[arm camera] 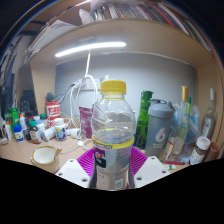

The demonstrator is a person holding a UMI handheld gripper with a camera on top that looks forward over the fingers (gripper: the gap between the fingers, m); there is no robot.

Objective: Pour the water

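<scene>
Gripper view: clear yellow-capped water bottle (113,135) upright between magenta pads (100,160), gripper (113,170) looks clamped on it; fingertips hidden behind bottle, desk (60,155) clutter blurry.

Your gripper (113,170) points forward and sits level, and its two fingers come up from below, one on each side of the bottle (113,135). The jaws are closed on the bottle: the pink pads (92,160) (the inner faces of the fingers) press against its lower part from left and right. No hand or sleeve of yours shows in this view.
</scene>
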